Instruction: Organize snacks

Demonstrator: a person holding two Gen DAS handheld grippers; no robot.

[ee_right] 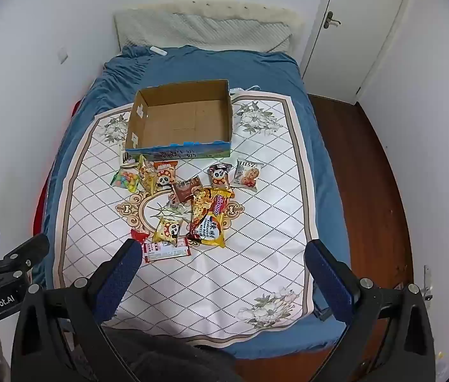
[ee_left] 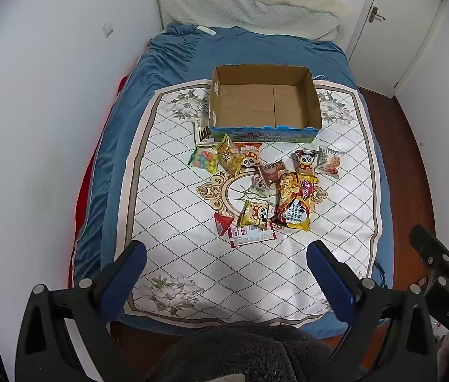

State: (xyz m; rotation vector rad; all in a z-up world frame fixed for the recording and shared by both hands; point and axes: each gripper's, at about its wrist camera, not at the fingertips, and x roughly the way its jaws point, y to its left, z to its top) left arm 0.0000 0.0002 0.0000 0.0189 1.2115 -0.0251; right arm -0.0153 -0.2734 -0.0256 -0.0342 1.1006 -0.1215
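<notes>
One open cardboard box (ee_left: 264,103) sits at twelve o'clock of the snack heap. Three panda packets show: one (ee_left: 249,159) at eleven o'clock, one (ee_left: 304,160) at one, one (ee_left: 256,214) at six. Also single items: a candy bag (ee_left: 203,159), a large noodle pack (ee_left: 295,202), a cookie packet (ee_left: 328,162), a brown packet (ee_left: 272,170), a flat red-and-white bar (ee_left: 251,235).

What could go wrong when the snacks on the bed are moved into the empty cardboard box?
1. The snack packets overlap in a pile, so a gripper may lift two or drop one.
2. The cardboard box is light and sits on a soft mat, so a push may shift it.
3. Both the left gripper and right gripper are open near each other and might collide.
</notes>
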